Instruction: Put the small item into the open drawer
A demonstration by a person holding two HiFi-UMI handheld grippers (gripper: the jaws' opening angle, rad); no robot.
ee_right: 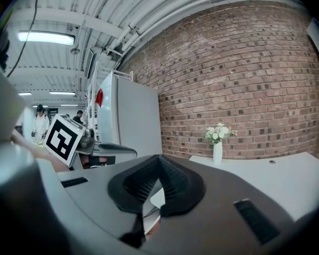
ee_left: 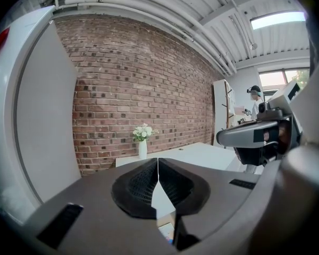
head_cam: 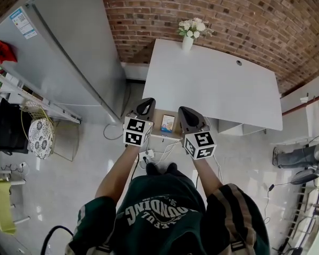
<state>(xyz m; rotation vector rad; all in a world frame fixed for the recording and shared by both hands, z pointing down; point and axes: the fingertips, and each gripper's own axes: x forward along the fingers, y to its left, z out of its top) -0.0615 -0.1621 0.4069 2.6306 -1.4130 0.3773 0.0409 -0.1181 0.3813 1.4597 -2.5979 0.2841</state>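
Observation:
An open wooden drawer (head_cam: 158, 132) sticks out from under the front edge of the white desk (head_cam: 212, 84). A small blue and white item (head_cam: 167, 123) lies in it; the left gripper view shows this small item (ee_left: 166, 231) low between the jaws. My left gripper (head_cam: 145, 106) hovers over the drawer's left side and is shut on nothing (ee_left: 158, 166). My right gripper (head_cam: 185, 113) hovers over the drawer's right side, its jaws meeting at the tips (ee_right: 159, 162) with nothing between them. Both point toward the desk.
A white vase of flowers (head_cam: 191, 32) stands at the desk's far edge against the brick wall. A tall grey fridge (head_cam: 69, 52) is at the left. A power strip with cables (head_cam: 149, 155) lies on the floor by my feet. A patterned stool (head_cam: 41, 137) is further left.

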